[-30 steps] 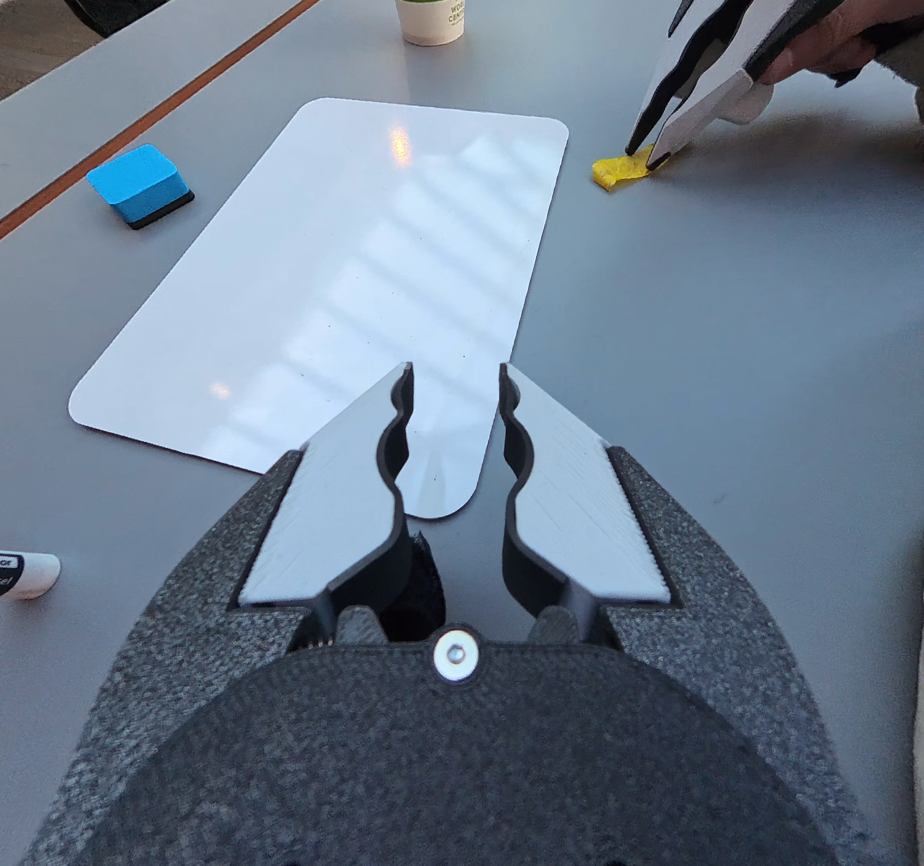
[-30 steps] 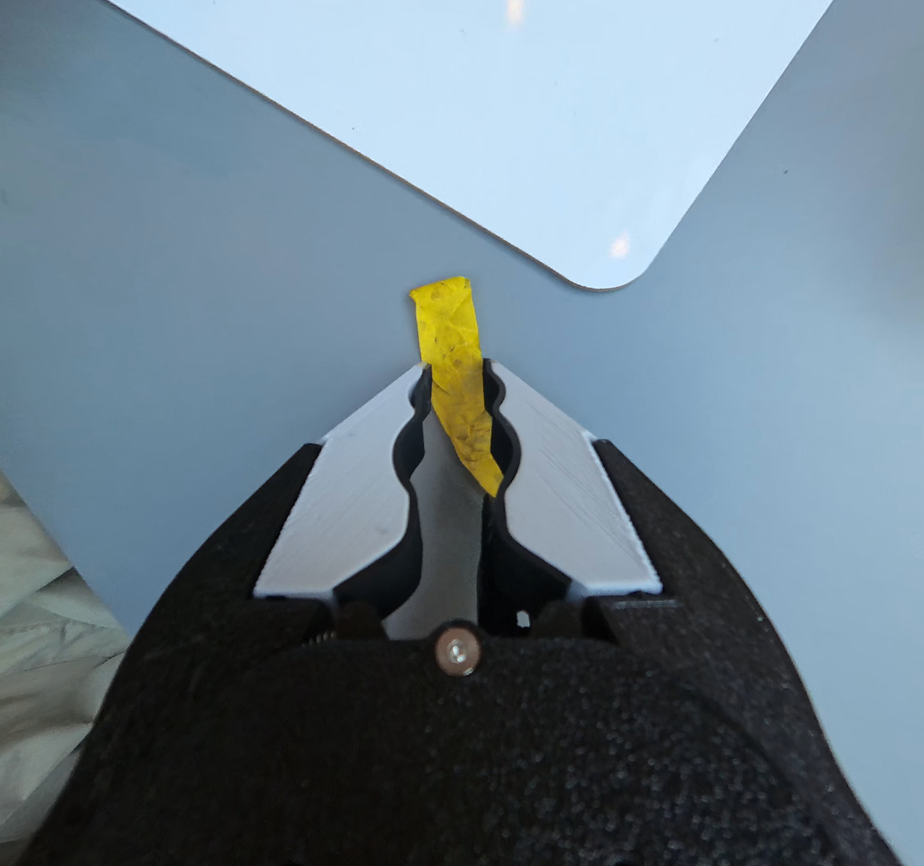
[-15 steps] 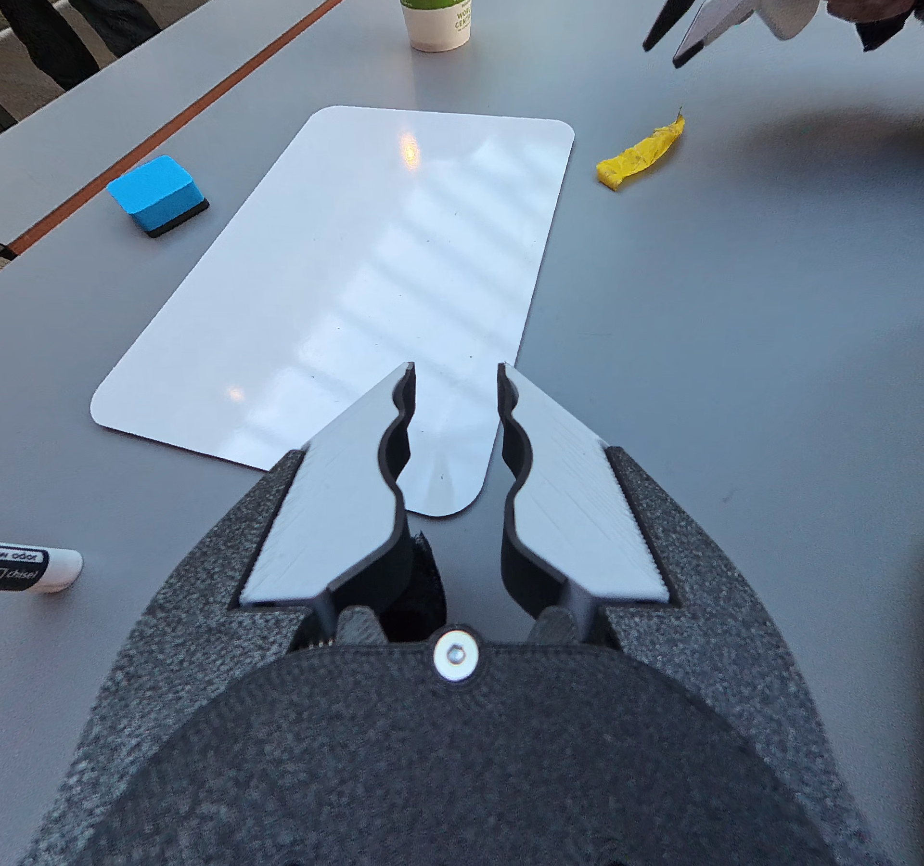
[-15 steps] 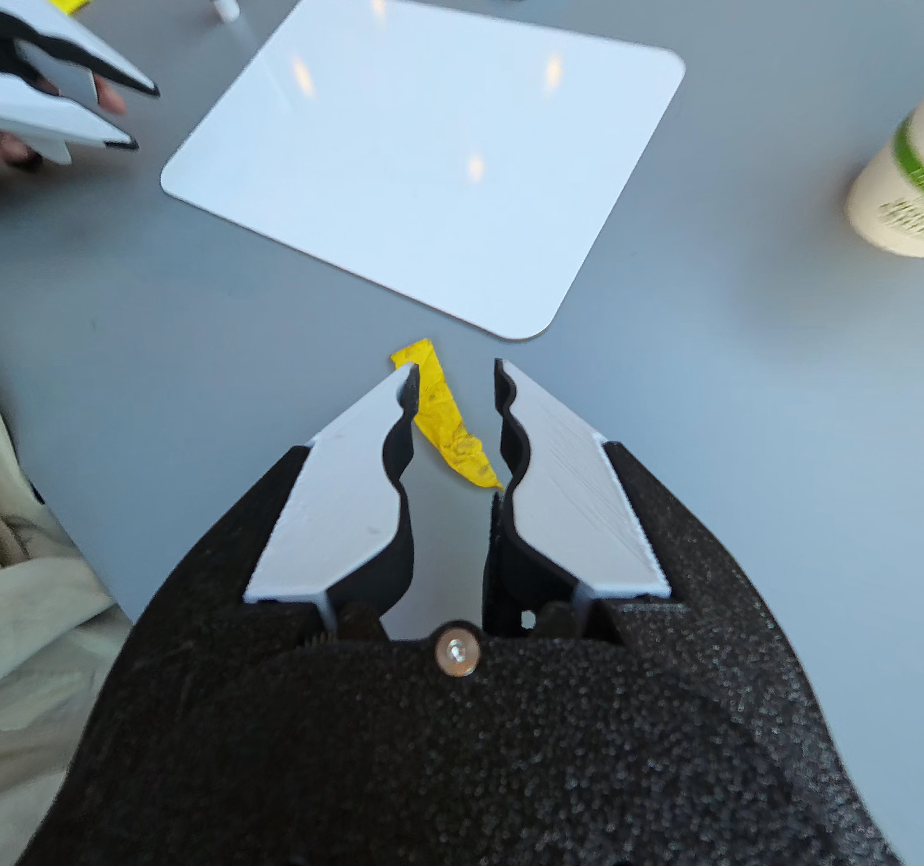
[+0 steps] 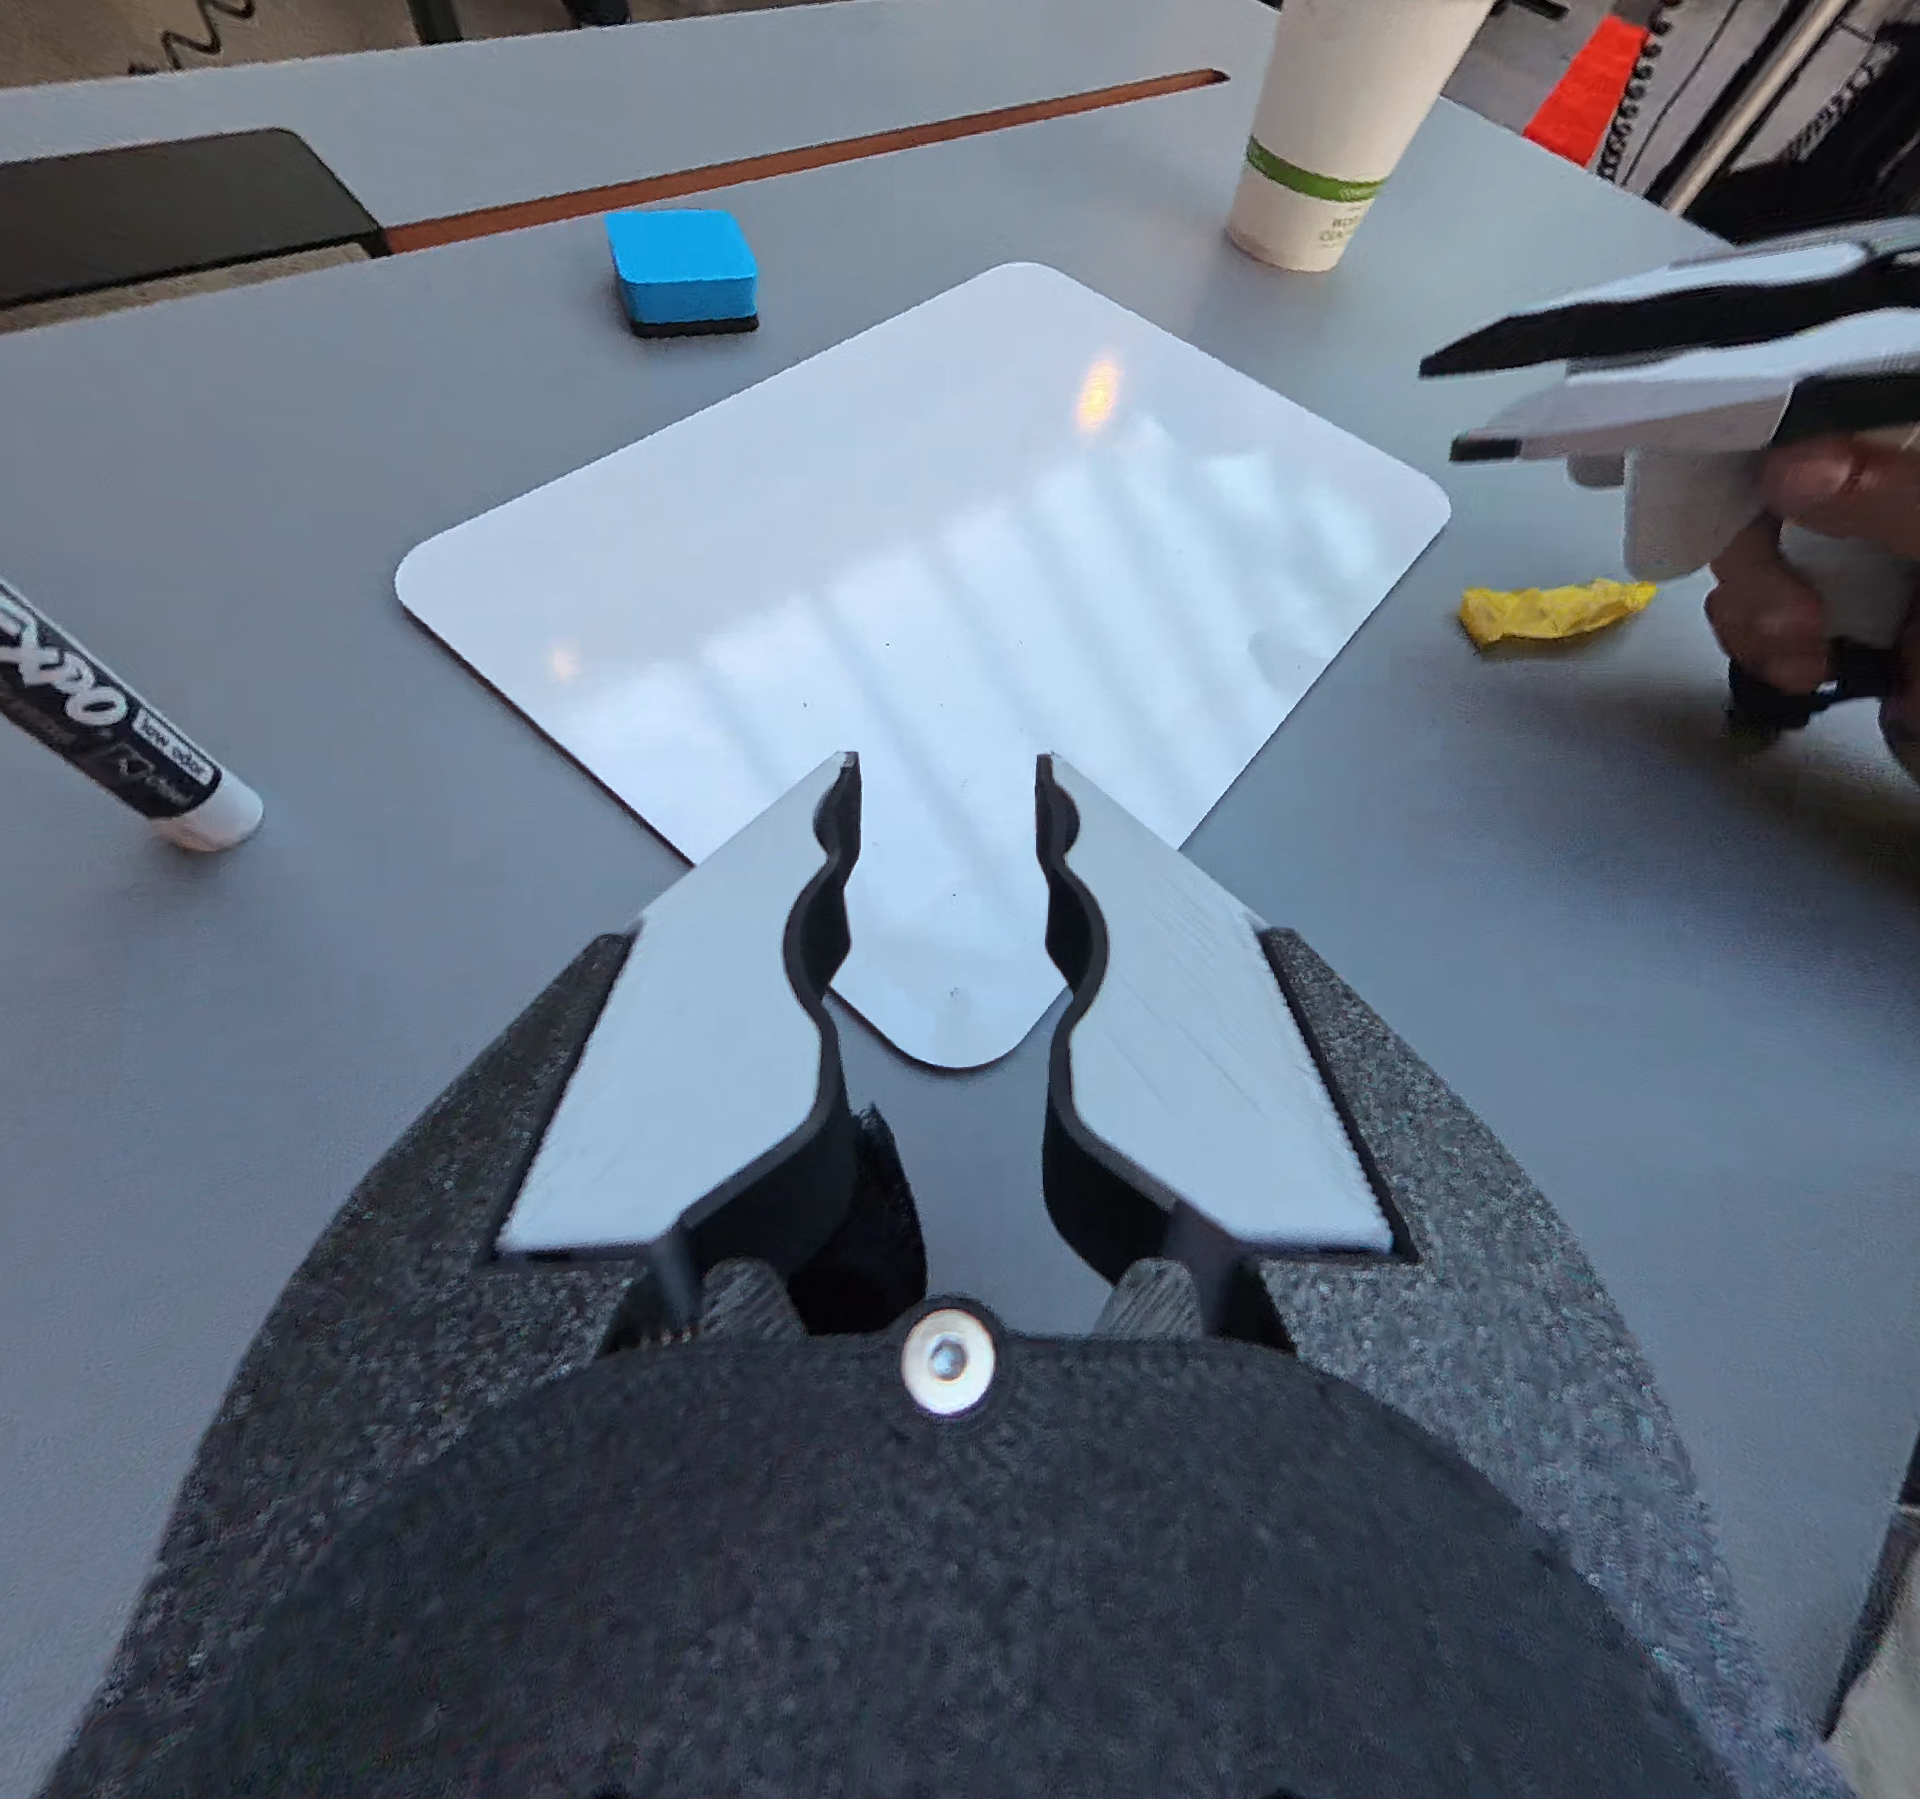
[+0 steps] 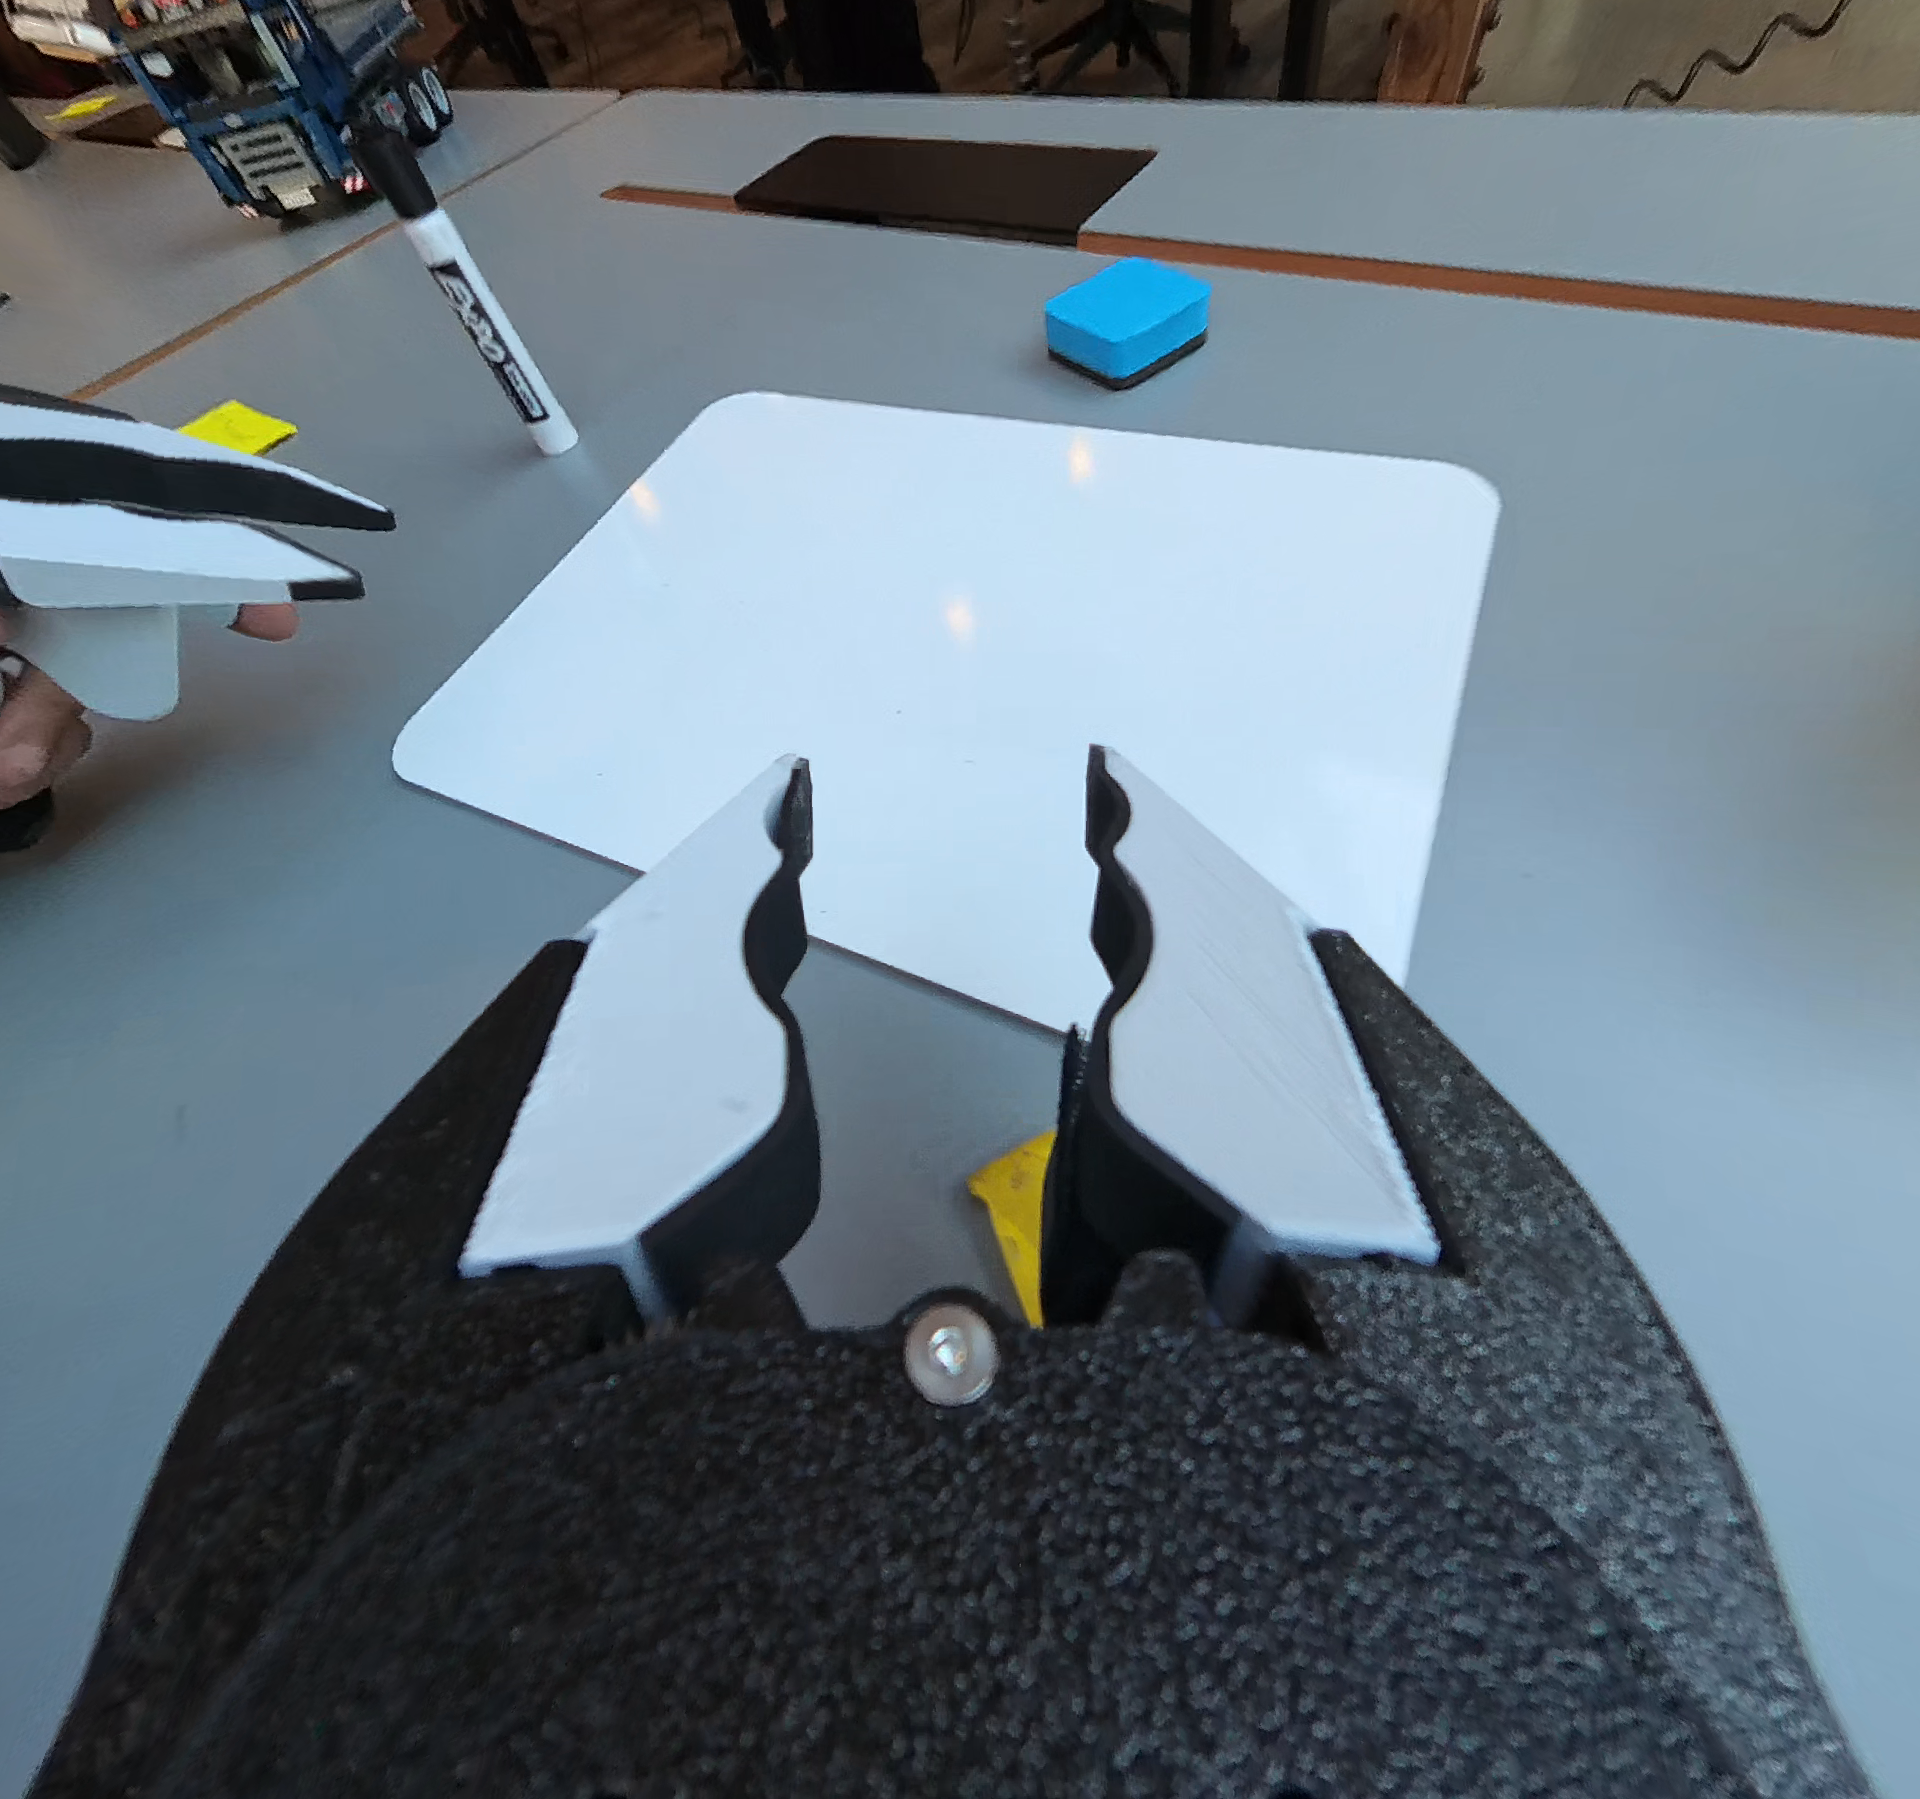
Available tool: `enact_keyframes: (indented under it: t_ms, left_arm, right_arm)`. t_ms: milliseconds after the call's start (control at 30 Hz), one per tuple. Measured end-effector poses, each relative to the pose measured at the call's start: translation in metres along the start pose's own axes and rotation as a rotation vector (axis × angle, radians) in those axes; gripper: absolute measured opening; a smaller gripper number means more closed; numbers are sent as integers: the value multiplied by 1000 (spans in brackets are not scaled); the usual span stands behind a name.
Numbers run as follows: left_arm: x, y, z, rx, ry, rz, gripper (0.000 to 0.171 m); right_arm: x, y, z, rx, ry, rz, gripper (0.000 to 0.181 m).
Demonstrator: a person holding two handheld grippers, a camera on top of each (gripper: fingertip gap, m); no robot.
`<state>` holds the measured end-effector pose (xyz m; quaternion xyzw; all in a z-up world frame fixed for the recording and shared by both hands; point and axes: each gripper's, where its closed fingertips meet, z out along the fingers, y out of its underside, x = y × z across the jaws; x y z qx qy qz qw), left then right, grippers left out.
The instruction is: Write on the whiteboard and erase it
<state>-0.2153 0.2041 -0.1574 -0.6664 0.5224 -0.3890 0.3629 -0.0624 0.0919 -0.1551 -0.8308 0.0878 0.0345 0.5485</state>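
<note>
A blank small whiteboard (image 5: 914, 596) lies flat on the grey table (image 5: 1507, 970); it also shows in the right wrist view (image 6: 1039, 648). My left gripper (image 5: 948, 773) is open and empty above the whiteboard's near corner. My right gripper (image 6: 948, 773) is open and empty above the board's near edge; it also shows in the left wrist view (image 5: 1449, 404). A crumpled yellow strip (image 5: 1553, 609) lies on the table beside the board, below the right gripper; part of it shows between the right fingers' bases (image 6: 1013, 1219). The left gripper also shows at the left of the right wrist view (image 6: 374, 554).
A blue eraser (image 5: 681, 269) (image 6: 1127, 317) sits beyond the board. A marker (image 5: 114, 726) (image 6: 468, 315) lies to the left. A paper cup (image 5: 1351, 76) stands at the far right. A black panel (image 6: 940, 178) and a brown slot (image 5: 800, 160) lie behind. A yellow note (image 6: 237, 426) lies beside the marker.
My right gripper let go of the yellow strip, opened wider and rose away from it. Both views tilted up, showing more of the table and room.
</note>
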Motion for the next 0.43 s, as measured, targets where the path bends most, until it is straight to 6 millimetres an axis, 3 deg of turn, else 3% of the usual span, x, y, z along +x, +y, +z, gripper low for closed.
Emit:
enact_keyframes:
  t_ms: [167,233,267,333,433]
  left_arm:
    - [6,-8,2,64,-16,-99,33]
    - [9,-9,7,55,-16,-86,33]
    - [9,-9,10,42,-29,-64,33]
    - [-4,-8,17,-7,-137,23,33]
    - [-52,-8,17,-114,-451,208,33]
  right_arm:
    - [-25,4,14,-22,-20,-56,50]
    - [-47,-3,15,-6,-62,-78,41]
    - [-68,-10,15,15,-93,-113,38]
    - [-128,-20,15,55,-181,-235,39]
    - [-221,-35,5,134,-351,-309,35]
